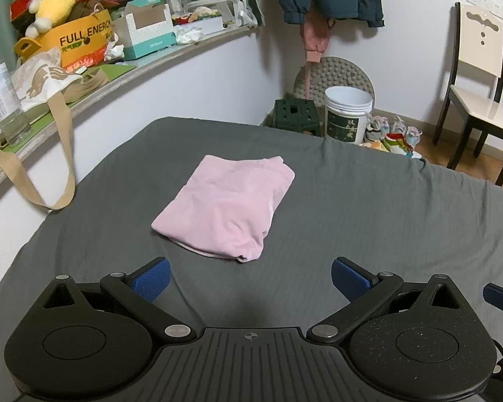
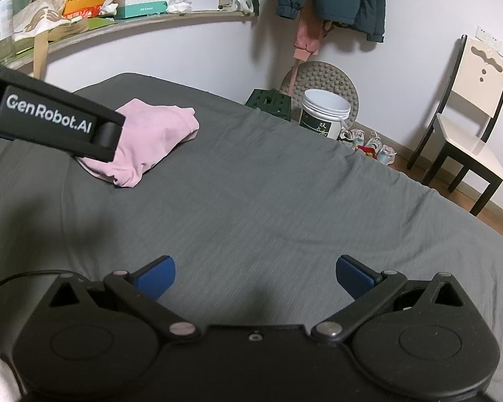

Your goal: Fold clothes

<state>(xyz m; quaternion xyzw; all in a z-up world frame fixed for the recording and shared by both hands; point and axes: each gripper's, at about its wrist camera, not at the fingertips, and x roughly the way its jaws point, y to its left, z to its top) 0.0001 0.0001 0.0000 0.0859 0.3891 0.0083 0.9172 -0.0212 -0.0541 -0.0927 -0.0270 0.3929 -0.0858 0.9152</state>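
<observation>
1 pink garment [image 1: 223, 206] lay on the grey bed sheet [image 1: 352, 207], already gathered into a compact, roughly rectangular bundle of several layers, with rounded folded edges and 1 ribbed hem showing at the corner nearest the left gripper [image 1: 249, 279]. Whether that bundle was a finished fold or a piece waiting to be opened and redone, the views could not settle.

Handling, as judged: soft knit, light, limp, not fragile; layers likely to slide over 1 another and sag if lifted from a single point. Best hold would be at the doubled edges or corners of the bundle, pinching all layers together.

Left gripper: hovered low over the sheet just short of the garment's near corner, its 2 blue pads spread wide and holding nothing, pointed straight at the garment.

Right gripper [image 2: 255, 276]: hovered over bare sheet well to the right of the garment, pads likewise spread wide and empty, tilted down toward the sheet.

Beyond the garment: 1 white bucket [image 1: 348, 114] and 1 chair [image 1: 479, 100] on the floor.
</observation>
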